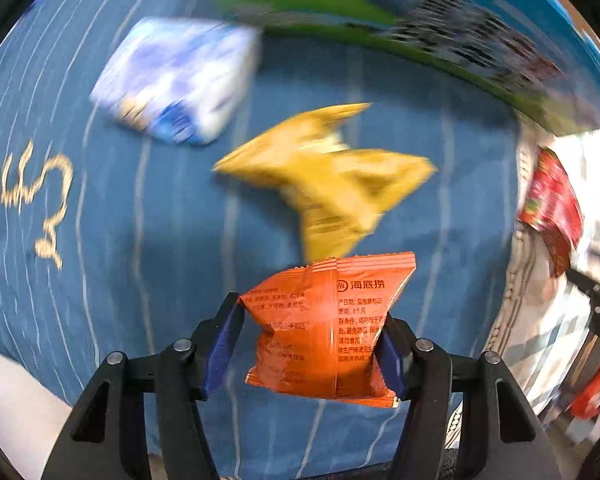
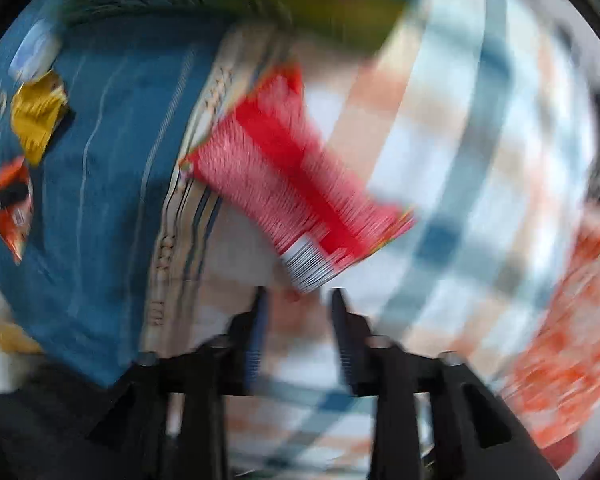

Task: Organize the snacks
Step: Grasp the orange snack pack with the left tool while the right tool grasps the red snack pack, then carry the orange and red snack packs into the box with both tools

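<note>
On the blue cloth (image 1: 112, 208), at the far left of the left wrist view, pale stitched lettering (image 1: 40, 200) runs sideways beside thin white stripes. Further right and toward the top lies a blue-and-white packet (image 1: 180, 80), blurred, and past it a crumpled yellow packet (image 1: 328, 176) rests near the middle of the cloth, the two apart from each other. Just below the yellow one, the left gripper (image 1: 314, 336) is clamped on an orange snack packet (image 1: 324, 328), its blue-padded fingers (image 1: 224, 340) pressing in from both sides so the wrapper buckles between them; the packet is held off the cloth. Along the top a green band (image 1: 300, 4) smears across the frame. At the right edge a red packet (image 1: 552, 208) lies on a checked cloth (image 1: 540, 340).

From the right wrist view, the yellow packet and the orange one in the other gripper show small at the far left over the blue cloth. Centre frame, the red packet lies on the checked cloth at its border with the blue one, heavily blurred. The right gripper (image 2: 298, 300) sits just short of that packet's near end, its jaws parted with nothing between them. At the far right a blurred orange-patterned shape (image 2: 572, 340) cannot be made out.
</note>
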Demonstrator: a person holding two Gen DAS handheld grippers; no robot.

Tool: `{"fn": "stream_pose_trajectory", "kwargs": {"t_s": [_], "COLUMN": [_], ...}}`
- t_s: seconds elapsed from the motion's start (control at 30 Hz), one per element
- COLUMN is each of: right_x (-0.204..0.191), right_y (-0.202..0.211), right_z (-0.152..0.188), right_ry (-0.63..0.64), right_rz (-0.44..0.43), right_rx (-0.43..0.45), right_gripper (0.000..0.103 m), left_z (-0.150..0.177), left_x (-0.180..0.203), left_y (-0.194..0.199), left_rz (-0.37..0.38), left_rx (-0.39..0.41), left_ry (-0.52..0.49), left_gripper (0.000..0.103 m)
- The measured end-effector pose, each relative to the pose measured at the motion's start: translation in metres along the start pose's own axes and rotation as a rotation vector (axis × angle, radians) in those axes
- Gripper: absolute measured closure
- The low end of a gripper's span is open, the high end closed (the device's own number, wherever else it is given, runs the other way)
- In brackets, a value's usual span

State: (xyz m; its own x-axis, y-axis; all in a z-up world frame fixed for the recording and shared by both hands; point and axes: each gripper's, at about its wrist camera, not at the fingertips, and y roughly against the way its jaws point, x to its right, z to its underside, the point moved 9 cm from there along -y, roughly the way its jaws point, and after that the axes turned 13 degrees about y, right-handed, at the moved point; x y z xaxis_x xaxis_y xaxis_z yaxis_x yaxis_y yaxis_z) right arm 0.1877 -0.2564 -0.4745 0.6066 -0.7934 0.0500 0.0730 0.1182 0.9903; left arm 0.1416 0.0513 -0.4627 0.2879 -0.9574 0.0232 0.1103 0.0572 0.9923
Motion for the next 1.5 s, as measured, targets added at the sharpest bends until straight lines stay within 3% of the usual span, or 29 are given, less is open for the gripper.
{"fn": "stream_pose_trajectory", "kwargs": {"t_s": [0.03,0.07,0.1,0.17,0.27,0.33,0.37,0.4,0.57,0.63,0.7,0.77,0.9,1.03,1.1,1.3,1.5], "right_x": [0.004,0.007,0.011,0.013,0.018,0.021,0.017,0.012,0.003,-0.003,-0.007,-0.007,-0.002,-0.007,-0.010,-0.009,-0.008], "right_y": [0.010,0.016,0.020,0.017,0.003,0.000,-0.003,-0.006,-0.008,-0.008,-0.009,-0.010,-0.010,-0.004,0.001,0.005,0.017], "right_z": [-0.005,-0.010,-0.016,-0.027,-0.040,-0.065,-0.067,-0.067,-0.053,-0.038,-0.024,-0.016,-0.015,-0.012,-0.013,-0.010,0.000], "right_ry": [0.056,0.097,0.134,0.192,0.244,0.242,0.242,0.241,0.135,0.003,-0.172,-0.296,-0.425,-0.519,-0.554,-0.613,-0.595], "right_rz": [0.083,0.126,0.161,0.178,0.121,0.059,0.035,0.011,-0.001,-0.094,-0.247,-0.342,-0.323,-0.244,-0.260,-0.303,-0.243], "right_rx": [0.036,0.060,0.081,0.078,0.037,0.043,0.052,0.050,0.016,-0.026,-0.063,-0.066,-0.042,-0.063,-0.064,-0.056,-0.048], "right_gripper": [0.036,0.018,0.012,0.012,0.012,0.013,0.023,0.043,0.050,0.051,0.051,0.051,0.049,0.053,0.054,0.049,0.050], "left_z": [-0.002,-0.002,-0.002,-0.003,0.000,0.002,0.002,0.003,0.004,0.000,-0.006,-0.008,-0.008,-0.011,-0.014,-0.016,-0.021], "left_x": [0.008,0.013,0.019,0.037,0.057,0.090,0.095,0.103,0.132,0.151,0.147,0.145,0.159,0.186,0.198,0.227,0.254], "left_y": [-0.001,-0.001,0.000,0.000,-0.002,-0.001,-0.002,-0.004,0.006,0.006,0.007,0.008,-0.003,-0.009,-0.010,-0.016,-0.020], "left_rz": [-0.004,-0.007,-0.010,-0.011,-0.017,-0.021,-0.025,-0.027,-0.023,-0.019,-0.013,-0.015,-0.022,-0.053,-0.065,-0.079,-0.065], "left_rx": [0.007,0.012,0.016,0.019,0.018,0.019,0.021,0.023,0.035,0.038,0.040,0.039,0.030,0.048,0.057,0.076,0.085], "left_ry": [-0.023,-0.042,-0.062,-0.085,-0.110,-0.119,-0.124,-0.129,-0.140,-0.142,-0.142,-0.145,-0.154,-0.186,-0.203,-0.208,-0.197], "left_gripper": [0.044,0.044,0.044,0.044,0.044,0.044,0.044,0.044,0.044,0.044,0.044,0.044,0.044,0.044,0.044,0.042,0.042]}}
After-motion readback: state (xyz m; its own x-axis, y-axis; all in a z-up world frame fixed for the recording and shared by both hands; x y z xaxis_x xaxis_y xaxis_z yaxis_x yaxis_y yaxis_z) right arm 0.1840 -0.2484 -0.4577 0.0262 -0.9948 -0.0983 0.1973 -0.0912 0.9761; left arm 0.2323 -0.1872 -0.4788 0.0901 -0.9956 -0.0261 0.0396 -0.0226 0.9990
